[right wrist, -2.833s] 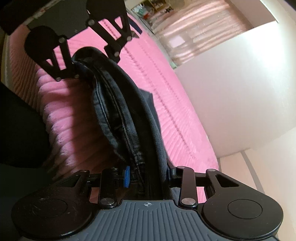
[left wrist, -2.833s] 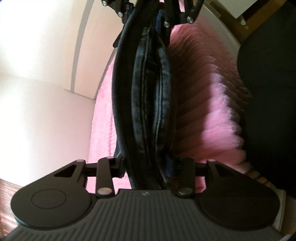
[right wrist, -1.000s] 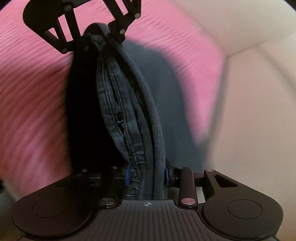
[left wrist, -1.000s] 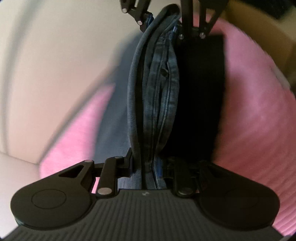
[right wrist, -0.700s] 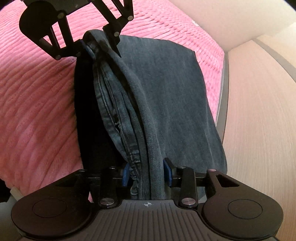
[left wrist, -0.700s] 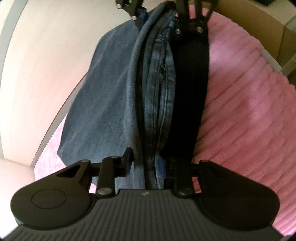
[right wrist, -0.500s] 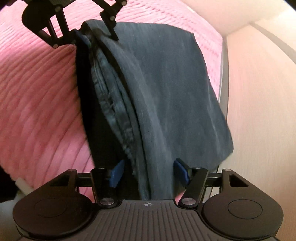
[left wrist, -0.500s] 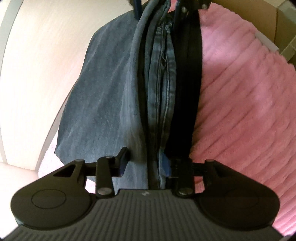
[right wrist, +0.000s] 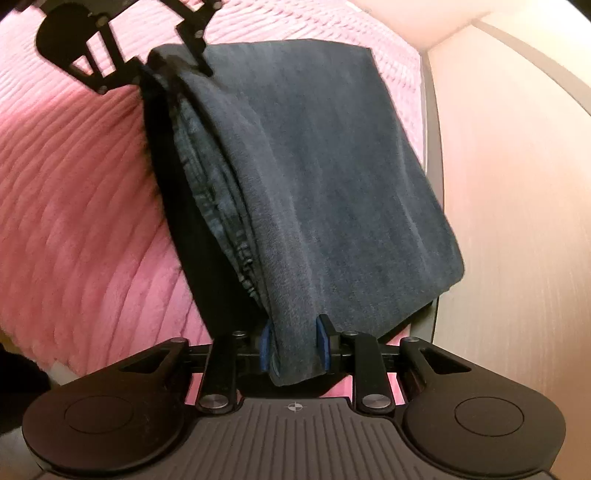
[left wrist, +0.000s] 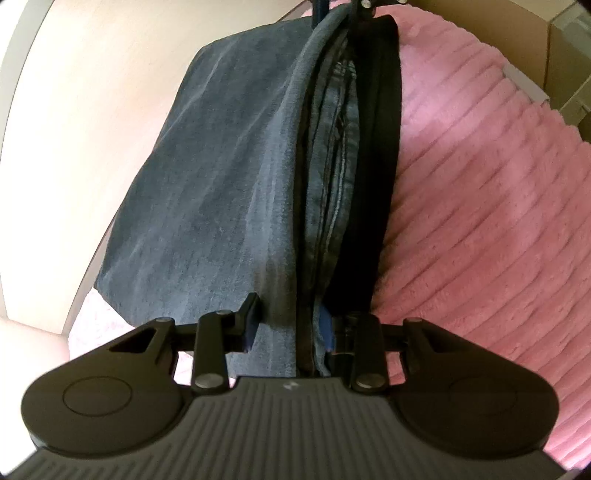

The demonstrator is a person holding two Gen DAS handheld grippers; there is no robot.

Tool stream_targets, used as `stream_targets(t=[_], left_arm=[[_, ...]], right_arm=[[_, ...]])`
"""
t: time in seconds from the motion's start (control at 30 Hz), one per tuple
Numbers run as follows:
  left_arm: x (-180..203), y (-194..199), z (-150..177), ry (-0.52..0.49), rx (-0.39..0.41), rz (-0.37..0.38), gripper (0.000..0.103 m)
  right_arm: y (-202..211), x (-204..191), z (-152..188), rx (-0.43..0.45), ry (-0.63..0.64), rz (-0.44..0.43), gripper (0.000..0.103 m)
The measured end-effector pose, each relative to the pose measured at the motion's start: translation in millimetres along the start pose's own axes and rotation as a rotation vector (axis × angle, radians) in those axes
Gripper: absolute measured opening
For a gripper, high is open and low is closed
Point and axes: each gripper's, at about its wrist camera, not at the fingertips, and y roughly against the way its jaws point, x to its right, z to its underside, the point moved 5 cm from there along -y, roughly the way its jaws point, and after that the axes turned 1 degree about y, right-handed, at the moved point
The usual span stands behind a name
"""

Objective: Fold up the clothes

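Note:
Folded dark blue jeans (left wrist: 221, 192) lie on a pink ribbed blanket (left wrist: 480, 206), their waistband edge raised between the two grippers. My left gripper (left wrist: 291, 325) has its jaws spread, with the thick folded edge loose between the blue pads. My right gripper (right wrist: 293, 345) is also open, its blue pads standing on either side of the jeans (right wrist: 317, 166) edge with small gaps. Each gripper shows at the far end of the other's view, the left gripper in the right wrist view (right wrist: 173, 64).
The blanket's (right wrist: 81, 206) edge meets a pale wooden panel (right wrist: 517, 184) along a grey strip (right wrist: 432, 122). A brown cardboard box (left wrist: 509, 26) stands beyond the blanket at the top right of the left view.
The jeans were carried gripped and hanging, then laid flat on the blanket. Both grippers' jaws have spread apart around the folded edge.

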Motion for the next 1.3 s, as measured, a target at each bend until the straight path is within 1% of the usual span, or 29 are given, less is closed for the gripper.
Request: stream_targets(t=[0.03,0.07,0.1,0.13,0.17,0.23,0.27,0.3,0.33,0.37,0.43,0.47,0.5,0.57,0.63,0.67,0.7,0.77,0.8,0.83,0.9,0.97,1.03,1.07,1.13,1.17,1.23,1.3], left_arm=[[-2.3,1.8,1.3,0.0,-0.005,0.004,0.031],[-5.5,4.4,3.2,0.007,-0.011,0.012,0.032],[-9.3,8.5,1.7,0.034,-0.016,0.029,0.033],[-13.2,13.0,-0.8,0.065,-0.021,0.049,0.033],[-17.0,17.5,-3.4,0.096,-0.026,0.068,0.033],[-18.7,36.9,5.7,0.21,-0.036,0.114,0.034],[-32.4,42.7,13.0,0.287,-0.038,0.136,0.034],[-55.4,63.6,24.6,0.38,-0.033,0.154,0.034],[-66.4,82.3,33.1,0.475,-0.023,0.167,0.034],[-73.4,90.3,27.7,0.556,-0.014,0.169,0.034],[-95.0,78.2,26.7,0.671,-0.005,0.137,0.033],[-105.2,67.4,25.3,0.707,-0.002,0.119,0.033],[-114.2,57.1,22.9,0.726,0.002,0.103,0.033],[-131.2,35.8,16.0,0.751,0.014,0.078,0.033],[-147.0,10.8,3.7,0.763,0.032,0.075,0.033],[-149.3,-6.6,-3.2,0.758,0.024,0.084,0.033],[-150.2,-25.6,-10.7,0.75,0.012,0.095,0.033],[-149.1,-58.1,-19.4,0.732,-0.015,0.118,0.035],[-146.3,-69.8,-18.8,0.721,-0.03,0.13,0.036],[-144.9,-78.5,-19.2,0.707,-0.034,0.134,0.038],[-147.7,-80.5,-19.4,0.704,-0.027,0.137,0.04],[-150.4,-72.6,-16.2,0.719,-0.03,0.144,0.041],[-146.7,-50.6,-10.7,0.72,-0.023,0.137,0.035],[-144.6,-38.9,-7.9,0.72,-0.019,0.134,0.034],[-131.1,-13.2,-5.4,0.729,0.011,0.164,0.034],[-119.8,-6.6,-4.5,0.729,0.021,0.179,0.034],[-95.3,-1.4,-8.0,0.721,0.013,0.216,0.034],[-74.1,-8.4,-10.4,0.719,-0.02,0.226,0.032]], right_arm=[[2.3,3.3,-0.7,0.001,-0.016,-0.009,0.033],[6.9,7.8,-0.1,-0.001,-0.048,-0.024,0.044],[12.2,12.1,-0.6,0.001,-0.109,-0.042,0.049],[17.0,17.8,-0.7,0.007,-0.188,-0.06,0.057],[23.7,26.3,1.3,0.009,-0.264,-0.076,0.058],[37.1,44.7,6.2,0.025,-0.422,-0.107,0.058],[42.3,54.5,7.5,0.043,-0.506,-0.121,0.058],[45.5,65.0,8.0,0.072,-0.594,-0.127,0.058],[45.5,75.6,9.6,0.095,-0.674,-0.126,0.058],[40.4,86.1,10.9,0.11,-0.75,-0.124,0.058],[30.2,107.3,13.5,0.139,-0.903,-0.119,0.058],[25.0,118.0,14.9,0.154,-0.979,-0.117,0.058],[17.9,126.9,13.9,0.168,-1.025,-0.109,0.058],[-3.2,138.7,3.7,0.193,-1.022,-0.08,0.058],[-19.1,146.3,-8.7,0.212,-0.981,-0.056,0.057],[-28.1,148.7,-14.9,0.213,-0.955,-0.053,0.053],[-44.3,148.1,-18.7,0.191,-0.939,-0.064,0.052],[-84.9,140.1,-19.8,0.112,-0.921,-0.09,0.049],[-96.7,139.3,-15.1,0.09,-0.925,-0.106,0.048],[-102.9,139.8,-10.7,0.089,-0.932,-0.118,0.048],[-102.0,141.3,-11.7,0.09,-0.927,-0.123,0.048],[-87.5,140.7,-16.4,0.089,-0.912,-0.106,0.048],[-65.1,135.8,-19.8,0.117,-0.905,-0.091,0.048],[-57.5,127.6,-21.0,0.138,-0.896,-0.091,0.048],[-43.2,110.8,-23.1,0.177,-0.881,-0.098,0.048],[-37.6,100.8,-23.4,0.188,-0.879,-0.116,0.048],[-36.2,76.0,-19.9,0.167,-0.863,-0.165,0.048],[-58.8,52.6,-14.7,0.099,-0.872,-0.211,0.048]])
